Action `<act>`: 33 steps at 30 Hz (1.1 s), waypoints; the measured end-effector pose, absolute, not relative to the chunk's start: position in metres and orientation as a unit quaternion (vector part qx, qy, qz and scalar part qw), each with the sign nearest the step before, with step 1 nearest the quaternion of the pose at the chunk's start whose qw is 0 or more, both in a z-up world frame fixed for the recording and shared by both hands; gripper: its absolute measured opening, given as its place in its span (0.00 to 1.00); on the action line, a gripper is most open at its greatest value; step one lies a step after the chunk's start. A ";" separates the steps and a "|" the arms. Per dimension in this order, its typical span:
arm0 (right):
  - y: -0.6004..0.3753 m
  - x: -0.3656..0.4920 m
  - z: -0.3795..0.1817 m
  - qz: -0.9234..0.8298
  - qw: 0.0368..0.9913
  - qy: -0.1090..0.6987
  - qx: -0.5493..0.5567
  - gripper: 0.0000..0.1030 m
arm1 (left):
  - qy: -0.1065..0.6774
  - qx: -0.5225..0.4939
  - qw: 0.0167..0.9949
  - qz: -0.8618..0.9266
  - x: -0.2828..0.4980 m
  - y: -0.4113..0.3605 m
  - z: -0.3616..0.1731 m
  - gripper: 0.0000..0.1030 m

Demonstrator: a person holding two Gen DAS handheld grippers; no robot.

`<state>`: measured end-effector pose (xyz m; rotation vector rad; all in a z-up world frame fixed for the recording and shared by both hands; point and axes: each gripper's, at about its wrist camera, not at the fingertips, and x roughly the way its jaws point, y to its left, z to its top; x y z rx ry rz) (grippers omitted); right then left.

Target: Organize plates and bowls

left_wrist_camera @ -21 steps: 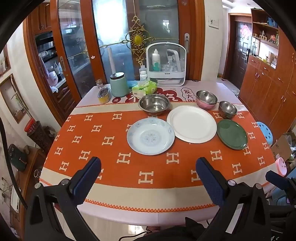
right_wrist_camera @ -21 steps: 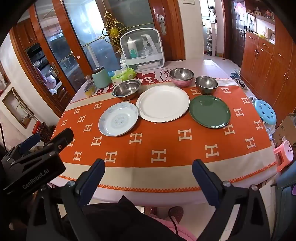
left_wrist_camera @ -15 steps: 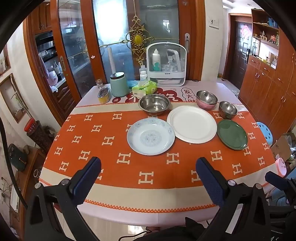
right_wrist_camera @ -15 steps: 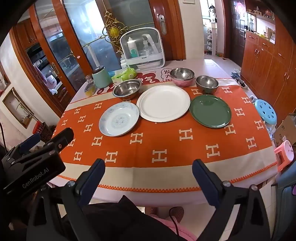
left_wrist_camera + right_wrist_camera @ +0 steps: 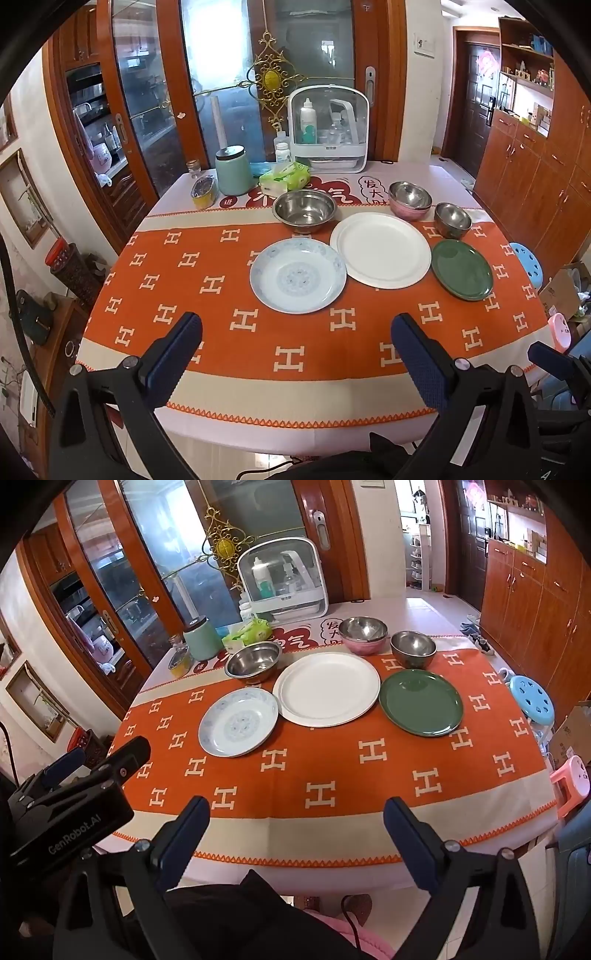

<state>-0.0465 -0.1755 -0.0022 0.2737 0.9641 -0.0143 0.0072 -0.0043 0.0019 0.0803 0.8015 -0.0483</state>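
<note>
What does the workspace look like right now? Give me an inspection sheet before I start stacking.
Surface: table under an orange patterned tablecloth.
Job's things: blue-patterned plate, white plate and green plate in a row; behind them a large steel bowl, a steel bowl nested in a pink bowl, and a small steel bowl.
Clutter: green canister, tissue pack, white storage box at the far edge.
Grippers: left tool and right tool open, empty, above the near edge.
Cables: black cord below the table edge.
Surroundings: blue stool, wooden cabinets.
</note>
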 end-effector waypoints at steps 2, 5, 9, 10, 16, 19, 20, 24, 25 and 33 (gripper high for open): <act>-0.175 -0.046 -0.002 -0.009 0.876 0.464 0.132 0.92 | 0.390 0.039 0.920 -0.026 0.010 -0.004 0.002 0.99; -0.176 -0.045 -0.002 -0.011 0.875 0.464 0.134 0.91 | 0.388 0.038 0.920 -0.029 0.010 -0.004 0.001 0.99; -0.175 -0.047 -0.003 -0.019 0.875 0.466 0.130 0.91 | 0.388 0.037 0.920 -0.030 0.011 -0.004 0.001 0.99; -0.175 -0.047 -0.003 -0.020 0.875 0.466 0.130 0.91 | 0.389 0.036 0.920 -0.030 0.012 -0.004 0.001 0.99; -0.175 -0.047 -0.004 -0.028 0.874 0.467 0.133 0.91 | 0.398 0.026 0.916 -0.030 0.018 0.003 -0.003 0.99; -0.174 -0.046 -0.004 -0.035 0.872 0.469 0.135 0.91 | 0.400 0.026 0.916 -0.033 0.019 0.005 -0.003 0.99; -0.174 -0.045 -0.004 -0.037 0.872 0.469 0.135 0.91 | 0.401 0.026 0.915 -0.035 0.020 0.006 -0.004 0.99; -0.170 -0.045 -0.004 -0.046 0.872 0.469 0.135 0.91 | 0.402 0.028 0.914 -0.042 0.024 0.008 -0.005 0.99; -0.169 -0.044 -0.004 -0.048 0.872 0.469 0.134 0.91 | 0.402 0.028 0.914 -0.043 0.025 0.009 -0.005 0.99; -0.154 -0.046 -0.005 -0.062 0.874 0.466 0.123 0.91 | 0.401 0.035 0.912 -0.074 0.034 0.013 -0.009 0.99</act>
